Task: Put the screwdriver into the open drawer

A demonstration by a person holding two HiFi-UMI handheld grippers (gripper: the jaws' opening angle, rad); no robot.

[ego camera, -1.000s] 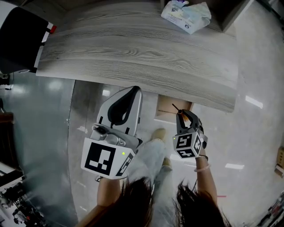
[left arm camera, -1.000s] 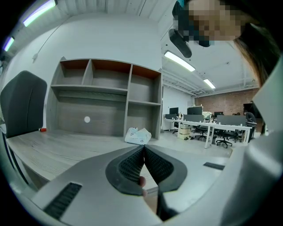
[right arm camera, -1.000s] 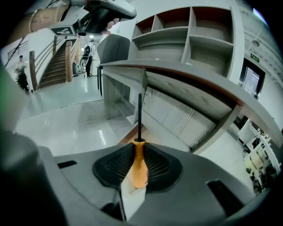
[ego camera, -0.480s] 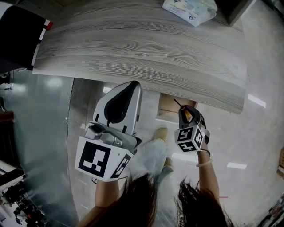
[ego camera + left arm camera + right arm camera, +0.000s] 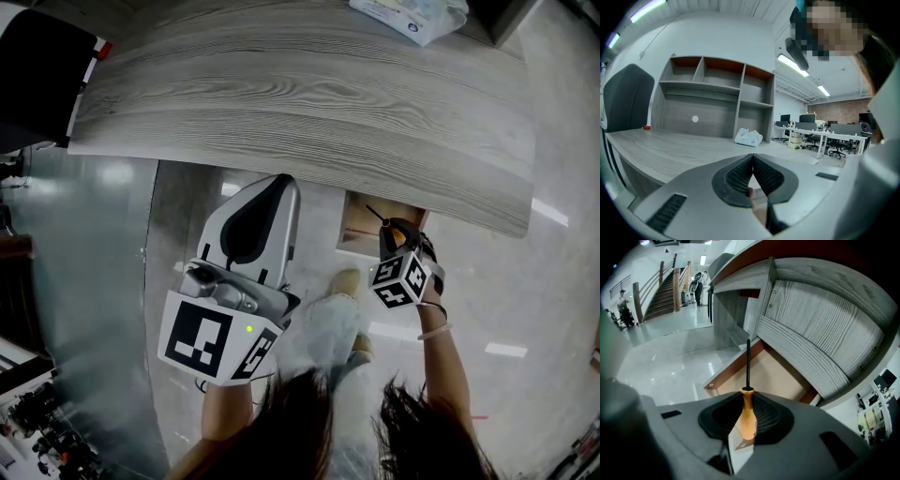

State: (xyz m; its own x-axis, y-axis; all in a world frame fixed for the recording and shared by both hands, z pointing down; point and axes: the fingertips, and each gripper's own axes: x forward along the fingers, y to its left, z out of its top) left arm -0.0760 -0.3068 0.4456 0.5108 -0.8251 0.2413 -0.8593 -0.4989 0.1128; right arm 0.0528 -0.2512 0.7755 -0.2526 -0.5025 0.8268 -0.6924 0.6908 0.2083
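The person stands at the near edge of the scene with a gripper in each hand. The left gripper (image 5: pixel 279 186), a grey tool with a marker cube, is held up over the glossy floor to the left. Its jaws are pressed together with nothing between them, and it has no part in the job.

To the right and a little farther off, the right gripper (image 5: pixel 397 232) has its jaws clamped on the orange tapered handle of a thin black-shafted screwdriver (image 5: pixel 748 418). The shaft points ahead and down at the pale wooden drawer (image 5: pixel 776 376). The drawer is pulled out from under the grey wood-grain desk (image 5: pixel 300 103). The tip looks to be over the drawer's bare floor, while the handle seems to sit about at its near rim. How high it hangs above the drawer cannot be told.

This looks like the last stretch before the drop, and several things could go wrong.
- **Early release:** opening the jaws here could send the handle end over the near rim onto the hard floor, close to the person's light shoe (image 5: pixel 342 281).
- **Snagging:** the drawer shows only part of its mouth past the desk's edge, so a push forward could jab the tip into the drawer's far wall or catch the desk's underside.
- **Weak hold:** the grip is on a smooth, narrowing handle alone, so a knock on the long shaft would likely swing the tool in the jaws.

On the far side of the desk lie a crumpled white packet (image 5: pixel 749 137) and an empty grey shelf unit (image 5: pixel 717 101).
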